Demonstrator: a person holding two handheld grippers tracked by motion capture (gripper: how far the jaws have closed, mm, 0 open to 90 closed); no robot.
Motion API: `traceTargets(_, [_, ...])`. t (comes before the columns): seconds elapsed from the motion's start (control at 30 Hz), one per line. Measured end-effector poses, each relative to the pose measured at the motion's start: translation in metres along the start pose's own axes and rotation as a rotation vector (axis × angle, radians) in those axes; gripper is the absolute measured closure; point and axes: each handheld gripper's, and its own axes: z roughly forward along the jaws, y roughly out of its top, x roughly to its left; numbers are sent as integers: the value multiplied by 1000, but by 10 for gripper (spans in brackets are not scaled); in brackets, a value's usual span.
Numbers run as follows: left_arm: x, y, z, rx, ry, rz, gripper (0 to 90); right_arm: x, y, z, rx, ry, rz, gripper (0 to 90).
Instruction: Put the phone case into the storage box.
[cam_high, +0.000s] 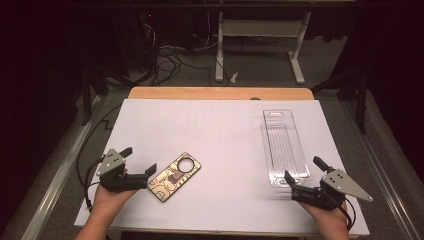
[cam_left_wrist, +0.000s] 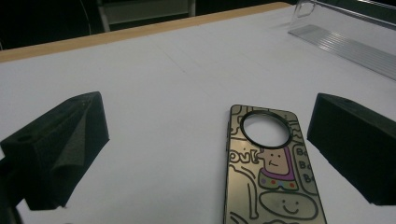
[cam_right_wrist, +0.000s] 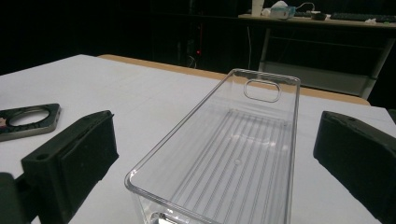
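Below the frame, phone case (cam_left_wrist: 268, 172) cut off.

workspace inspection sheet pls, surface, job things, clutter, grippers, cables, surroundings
surface: white sheet over a wooden table
job's things: phone case lying flat at front left; clear plastic tray at right, empty
clutter: nothing seen
grippers: left gripper open, just short of the case; right gripper open at the tray's near end
cables: a black cable trails from the left gripper; more tangled on the floor
surroundings: dark room, white desk frame behind
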Motion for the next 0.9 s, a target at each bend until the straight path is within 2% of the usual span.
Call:
traceTargets(0.07, [3, 3, -1, -6, 13, -23, 1, 0, 0, 0, 0, 0, -2, 1])
traceTargets(0.17, [5, 5, -2, -18, 15, -36, 1, 0, 0, 0, -2, -1, -5, 1])
traceTargets(0.47, [7, 6, -4, -8, 23, -37, 1, 0, 0, 0, -3, -4, -6, 1])
traceTargets(0.7, [9, 5, -3, 35, 38, -37, 1, -1, 1, 0, -6, -12, -6, 1])
traceTargets(0.9, [11, 2, 0, 88, 74, -35, 2, -1, 1, 0, -5, -7, -5, 1])
